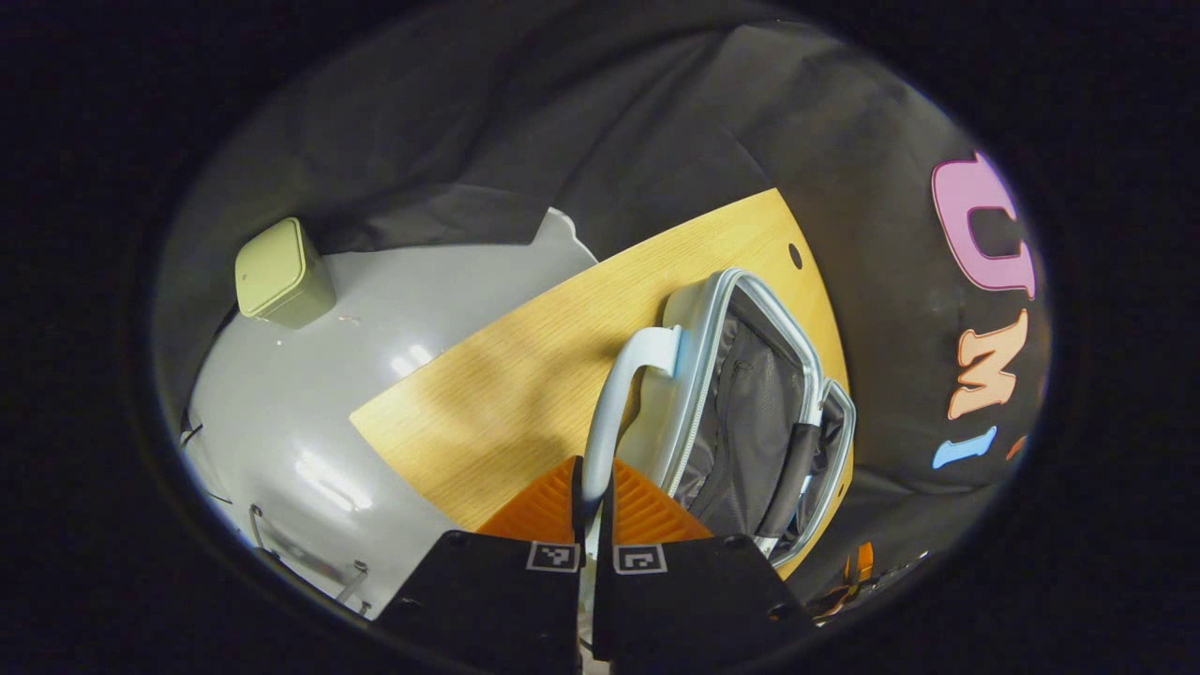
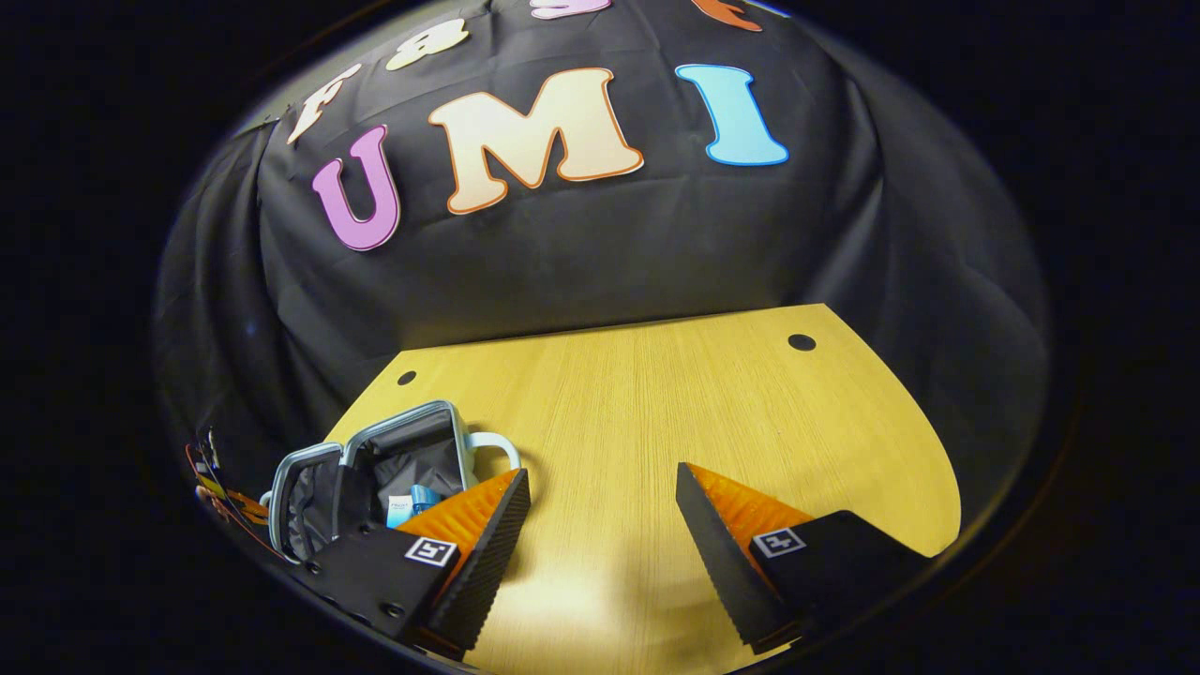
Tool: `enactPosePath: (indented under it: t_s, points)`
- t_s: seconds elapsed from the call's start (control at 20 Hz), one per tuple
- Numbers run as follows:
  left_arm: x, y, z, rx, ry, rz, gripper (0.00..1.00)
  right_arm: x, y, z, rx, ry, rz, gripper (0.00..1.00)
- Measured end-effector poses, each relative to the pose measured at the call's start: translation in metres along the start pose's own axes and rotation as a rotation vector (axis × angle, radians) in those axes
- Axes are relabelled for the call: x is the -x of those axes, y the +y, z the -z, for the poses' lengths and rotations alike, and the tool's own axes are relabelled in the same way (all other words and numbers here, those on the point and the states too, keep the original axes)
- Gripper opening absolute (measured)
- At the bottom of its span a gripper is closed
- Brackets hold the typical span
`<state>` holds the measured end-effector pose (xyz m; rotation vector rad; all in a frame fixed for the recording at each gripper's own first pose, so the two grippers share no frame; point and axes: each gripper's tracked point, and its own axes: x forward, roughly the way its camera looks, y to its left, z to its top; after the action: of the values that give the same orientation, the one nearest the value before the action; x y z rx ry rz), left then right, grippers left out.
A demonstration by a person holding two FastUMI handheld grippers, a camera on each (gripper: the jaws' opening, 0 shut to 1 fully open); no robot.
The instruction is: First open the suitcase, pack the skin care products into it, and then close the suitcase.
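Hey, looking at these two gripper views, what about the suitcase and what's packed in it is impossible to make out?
- Left gripper view: the near end of the handle disappears between the left gripper's pads.
- Left gripper view: the suitcase floor is hidden by its own grey lining.
- Right gripper view: the skin care products are too small to count and partly behind a finger of the right gripper.

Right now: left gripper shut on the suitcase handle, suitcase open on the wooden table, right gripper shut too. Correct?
Not quite. The right gripper is open: the right gripper view shows its jaws spread wide over the wooden table, holding nothing. The rest holds: the left gripper is shut on the handle of the open suitcase.
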<state>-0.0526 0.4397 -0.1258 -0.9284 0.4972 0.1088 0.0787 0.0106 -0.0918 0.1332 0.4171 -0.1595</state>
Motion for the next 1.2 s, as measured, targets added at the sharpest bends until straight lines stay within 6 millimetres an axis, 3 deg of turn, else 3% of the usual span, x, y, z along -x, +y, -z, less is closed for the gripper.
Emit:
enactPosePath:
  t_s: [0.1, 0.3, 0.4, 0.45, 0.5, 0.6, 0.9, 1.0, 1.2]
  points:
    - [0.017, -0.012, -0.003, -0.018, -0.031, 0.008, 0.00, 0.002, -0.002, -0.002, -0.006, -0.008, -0.006, 0.99]
    - [0.059, -0.060, -0.007, -0.094, -0.110, 0.038, 0.00, 0.001, -0.018, -0.007, -0.029, -0.023, -0.008, 0.94]
    - [0.079, -0.085, -0.002, -0.153, -0.140, 0.055, 0.00, 0.005, -0.029, -0.006, -0.034, -0.029, -0.003, 0.99]
    - [0.086, -0.099, 0.003, -0.183, -0.149, 0.062, 0.00, 0.008, -0.036, -0.006, -0.027, -0.033, 0.003, 0.94]
    - [0.094, -0.112, 0.007, -0.213, -0.156, 0.069, 0.00, 0.010, -0.042, -0.006, -0.020, -0.035, 0.007, 0.98]
    - [0.107, -0.139, 0.017, -0.267, -0.169, 0.087, 0.00, 0.014, -0.053, -0.006, -0.008, -0.037, 0.016, 0.94]
    - [0.125, -0.230, 0.048, -0.419, -0.185, 0.193, 0.00, 0.034, -0.081, -0.009, -0.018, -0.059, 0.025, 0.99]
    - [0.125, -0.263, 0.062, -0.474, -0.179, 0.234, 0.00, 0.041, -0.091, -0.010, -0.026, -0.069, 0.034, 0.94]
    - [0.111, -0.325, 0.087, -0.555, -0.147, 0.317, 0.00, 0.060, -0.102, -0.009, -0.021, -0.092, 0.041, 0.98]
